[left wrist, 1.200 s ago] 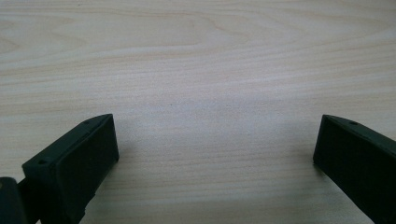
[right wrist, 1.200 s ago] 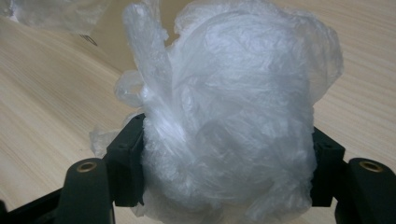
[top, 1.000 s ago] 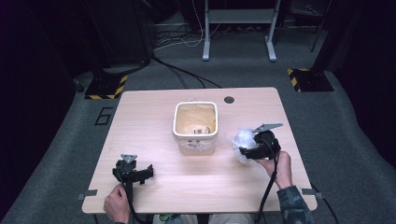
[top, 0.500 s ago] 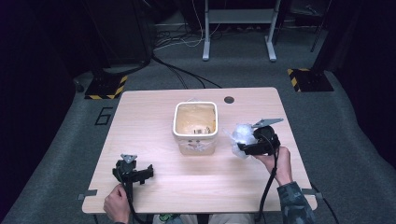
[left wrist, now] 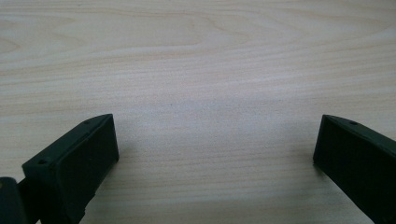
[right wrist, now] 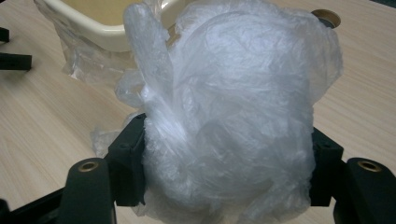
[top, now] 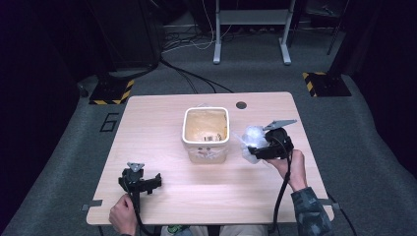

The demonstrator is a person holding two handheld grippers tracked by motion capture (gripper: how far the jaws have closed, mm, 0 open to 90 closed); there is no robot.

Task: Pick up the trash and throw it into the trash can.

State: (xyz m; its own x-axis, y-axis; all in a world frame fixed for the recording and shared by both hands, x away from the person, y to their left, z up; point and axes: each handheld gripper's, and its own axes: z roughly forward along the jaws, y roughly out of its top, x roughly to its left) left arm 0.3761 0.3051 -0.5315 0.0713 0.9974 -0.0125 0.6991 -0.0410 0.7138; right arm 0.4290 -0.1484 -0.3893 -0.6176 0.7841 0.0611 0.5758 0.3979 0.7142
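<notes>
Cream bin (top: 206,133) stands mid-table (top: 157,123), just left of right gripper (top: 255,147) w/ its plastic wad (top: 252,140). Open tabletop btwn left gripper (top: 147,184) & bin; near edge free.

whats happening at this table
A person sits at a wooden table with a two-jaw gripper in each hand. The right gripper is clamped on a crumpled wad of clear plastic, held just off the table beside a cream bin lined with a clear bag. The left gripper rests near the front left edge, jaws wide open with nothing between them.
</notes>
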